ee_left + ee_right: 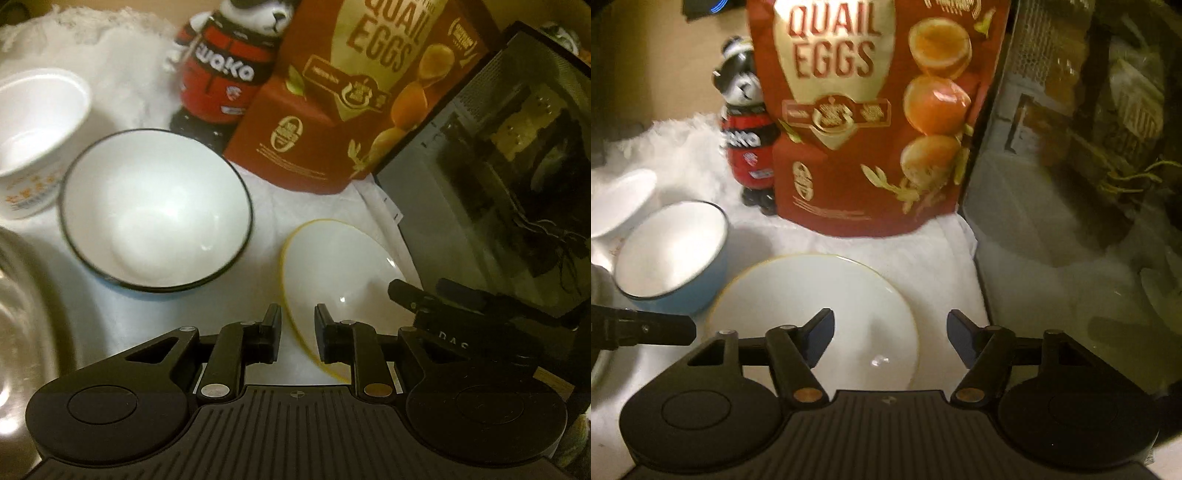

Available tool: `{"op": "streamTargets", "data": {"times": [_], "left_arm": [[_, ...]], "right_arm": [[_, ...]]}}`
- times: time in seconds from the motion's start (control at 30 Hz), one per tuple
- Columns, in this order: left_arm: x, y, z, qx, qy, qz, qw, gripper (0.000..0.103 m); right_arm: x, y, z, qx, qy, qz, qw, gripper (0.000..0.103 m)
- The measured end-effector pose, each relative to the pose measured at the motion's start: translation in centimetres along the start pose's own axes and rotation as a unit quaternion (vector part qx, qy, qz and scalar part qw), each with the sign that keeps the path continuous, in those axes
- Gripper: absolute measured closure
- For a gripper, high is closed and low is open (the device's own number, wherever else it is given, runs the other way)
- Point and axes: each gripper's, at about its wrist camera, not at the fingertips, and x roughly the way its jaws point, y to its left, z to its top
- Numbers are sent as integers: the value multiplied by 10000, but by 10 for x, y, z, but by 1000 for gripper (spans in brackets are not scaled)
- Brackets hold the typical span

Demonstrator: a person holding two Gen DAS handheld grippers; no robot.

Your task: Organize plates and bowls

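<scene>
A white plate with a thin yellow rim (332, 273) (816, 314) lies on the white cloth. My left gripper (297, 334) straddles its near-left rim, fingers narrowly apart; whether the pads touch the rim is unclear. My right gripper (890, 341) is open wide above the plate's right edge, empty; its finger shows in the left wrist view (417, 299). A blue bowl with a dark rim and white inside (155, 210) (672, 251) stands left of the plate. A white patterned bowl (33, 136) (620, 201) stands further left.
A red quail-eggs bag (354, 92) (871, 118) and a panda figurine (225, 70) (748, 129) stand behind the dishes. A dark glass-fronted case (498, 166) (1071, 184) walls the right side. A metal basin edge (22, 314) lies at left.
</scene>
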Motion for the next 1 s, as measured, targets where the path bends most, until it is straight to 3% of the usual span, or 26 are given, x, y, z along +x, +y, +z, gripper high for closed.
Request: {"op": "streamTargets", "data": {"times": [0.1, 0.17, 0.23, 0.43, 0.67, 0.8, 1.0], "left_arm": [[20, -3, 5, 17, 169, 344, 9993, 81], [31, -1, 6, -30, 235, 351, 9991, 81], [40, -2, 6, -20, 289, 366, 9989, 81], [52, -5, 4, -64, 397, 352, 9986, 80], [42, -6, 1, -153, 560, 321, 9978, 80], [30, -11, -5, -27, 621, 482, 9969, 77], [-2, 2, -18, -107, 744, 648, 9951, 76]], "right_arm": [[12, -7, 3, -92, 47, 100, 9999, 38], [26, -7, 7, -106, 124, 81, 9998, 39], [42, -7, 9, -102, 277, 125, 9995, 54], [73, -7, 8, 277, 764, 605, 9949, 55], [59, -15, 0, 552, 903, 965, 9897, 56], [52, -17, -6, 852, 1074, 1088, 9846, 56], [33, -2, -17, 915, 1262, 1599, 9747, 55]]}}
